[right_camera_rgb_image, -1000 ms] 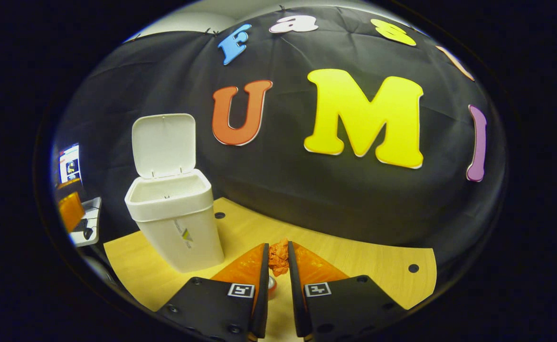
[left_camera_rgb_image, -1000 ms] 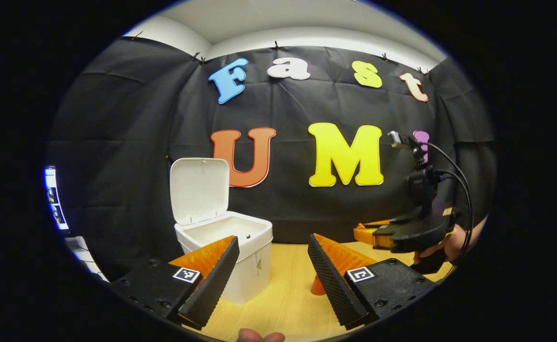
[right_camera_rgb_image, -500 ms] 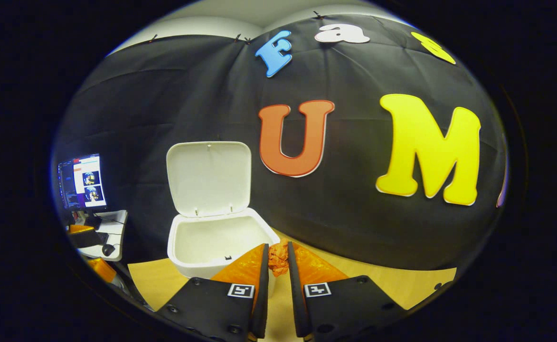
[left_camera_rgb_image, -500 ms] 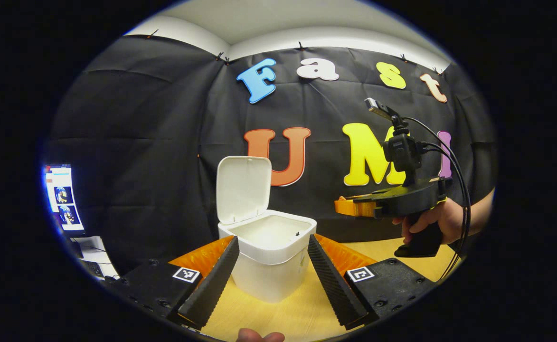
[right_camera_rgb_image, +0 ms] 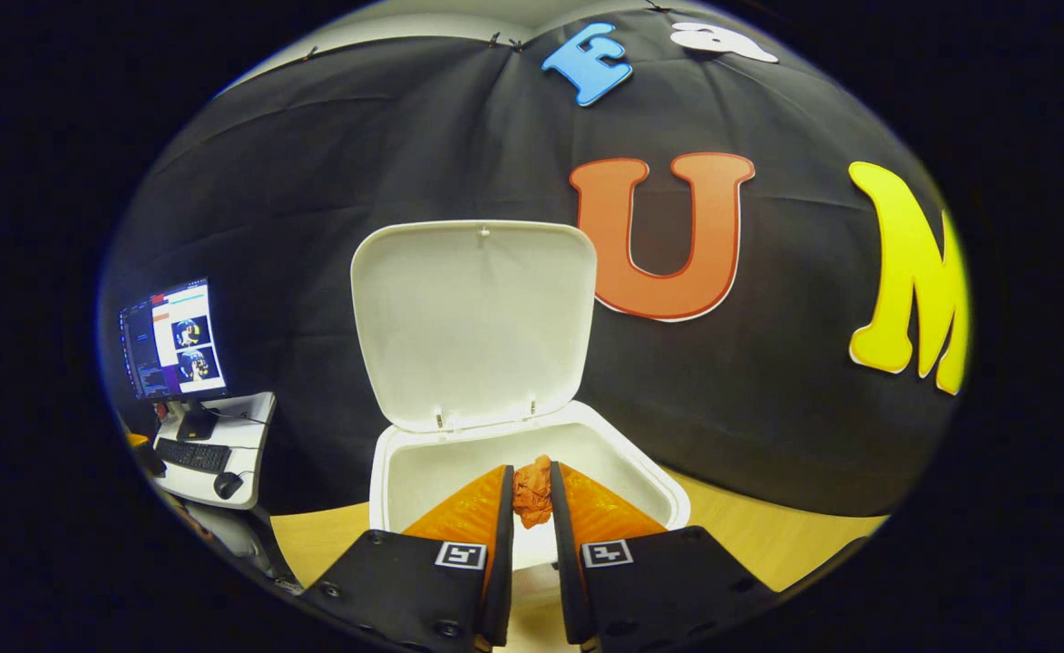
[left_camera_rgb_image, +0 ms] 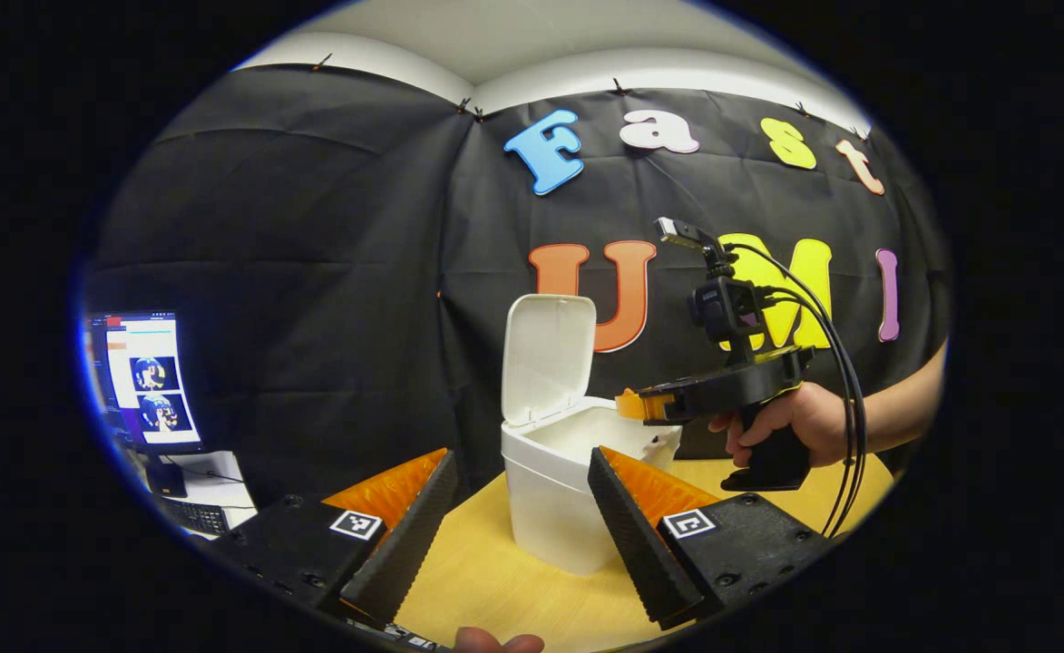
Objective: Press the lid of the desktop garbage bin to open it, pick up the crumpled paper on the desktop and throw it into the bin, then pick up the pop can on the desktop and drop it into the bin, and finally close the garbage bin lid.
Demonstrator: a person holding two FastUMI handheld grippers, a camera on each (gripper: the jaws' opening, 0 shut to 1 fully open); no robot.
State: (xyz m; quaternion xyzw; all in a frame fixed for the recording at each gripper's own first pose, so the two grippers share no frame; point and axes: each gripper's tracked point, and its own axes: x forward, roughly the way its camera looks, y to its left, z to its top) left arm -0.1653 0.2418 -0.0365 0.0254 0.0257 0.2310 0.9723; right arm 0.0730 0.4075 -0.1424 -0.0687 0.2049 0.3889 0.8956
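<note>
The white garbage bin stands on the wooden table with its lid raised upright. My right gripper is shut on the orange crumpled paper and holds it over the bin's open mouth. In the left gripper view the same bin sits just ahead, and the right gripper reaches over its rim, held by a hand. My left gripper is open, low over the table in front of the bin, with nothing between its fingers.
A lit monitor with a keyboard and mouse on a small white desk stands to the left beyond the table. Black cloth walls close the booth behind the bin. Cables hang from the right gripper.
My right gripper has carried the paper leftward and forward until it hangs over the open bin. The left gripper's view has swung left, so the bin now sits further right in it.
</note>
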